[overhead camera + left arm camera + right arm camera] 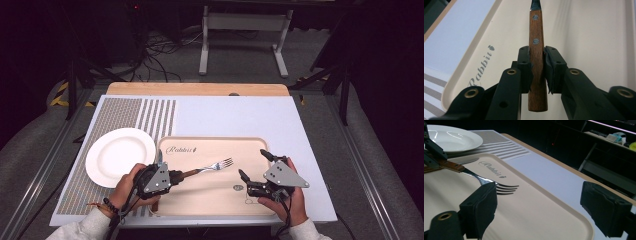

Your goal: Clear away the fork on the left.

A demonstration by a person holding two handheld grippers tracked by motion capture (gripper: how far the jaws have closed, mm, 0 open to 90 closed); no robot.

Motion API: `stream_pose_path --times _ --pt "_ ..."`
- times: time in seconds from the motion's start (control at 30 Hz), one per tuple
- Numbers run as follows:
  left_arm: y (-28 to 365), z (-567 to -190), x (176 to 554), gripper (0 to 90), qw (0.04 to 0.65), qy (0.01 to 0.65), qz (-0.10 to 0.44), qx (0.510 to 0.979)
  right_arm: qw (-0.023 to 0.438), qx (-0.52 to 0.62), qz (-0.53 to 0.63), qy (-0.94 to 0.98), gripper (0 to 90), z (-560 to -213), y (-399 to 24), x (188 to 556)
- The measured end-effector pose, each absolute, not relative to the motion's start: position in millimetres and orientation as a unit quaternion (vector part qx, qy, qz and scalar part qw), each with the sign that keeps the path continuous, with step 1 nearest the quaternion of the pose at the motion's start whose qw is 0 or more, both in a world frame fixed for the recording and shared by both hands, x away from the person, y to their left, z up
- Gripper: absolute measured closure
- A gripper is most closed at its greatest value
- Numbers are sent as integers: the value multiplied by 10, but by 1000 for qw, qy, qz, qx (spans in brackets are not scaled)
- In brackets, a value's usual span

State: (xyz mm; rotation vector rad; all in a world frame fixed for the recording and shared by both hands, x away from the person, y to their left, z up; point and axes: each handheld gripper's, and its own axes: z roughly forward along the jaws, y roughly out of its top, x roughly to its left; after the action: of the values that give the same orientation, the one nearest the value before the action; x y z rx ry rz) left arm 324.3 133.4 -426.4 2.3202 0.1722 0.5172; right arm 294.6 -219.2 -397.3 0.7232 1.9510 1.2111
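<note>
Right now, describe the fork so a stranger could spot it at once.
Find the beige tray in the middle of the white mat, right of the white plate. Above the tray's centre the left claw grips the fork by its handle. It alone has a brown riveted wooden handle and shiny metal tines, which point toward the tray's right side.

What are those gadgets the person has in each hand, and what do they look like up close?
Each hand holds a black two-jaw gripper, the left gripper and the right gripper. Each carries a grey three-cornered plate dotted with small fasteners on top, and a dark cable trails back from it. The jaws end in blocky black pads, with brass-coloured rivets along the arms. The person wears light grey sleeves and a cord bracelet on the left wrist.
</note>
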Motion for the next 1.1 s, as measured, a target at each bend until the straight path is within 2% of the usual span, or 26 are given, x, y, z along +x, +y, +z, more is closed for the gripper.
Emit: stream_pose_path --times 0.57,1.1 --pt "1240 -4466 3109 763 335 63 172 924 357 278 466 761 152 -3983 -2168 2933" --pt "1331 -4549 3007 760 348 91 147 921 352 269 458 771 154 -4014 -2124 2937"
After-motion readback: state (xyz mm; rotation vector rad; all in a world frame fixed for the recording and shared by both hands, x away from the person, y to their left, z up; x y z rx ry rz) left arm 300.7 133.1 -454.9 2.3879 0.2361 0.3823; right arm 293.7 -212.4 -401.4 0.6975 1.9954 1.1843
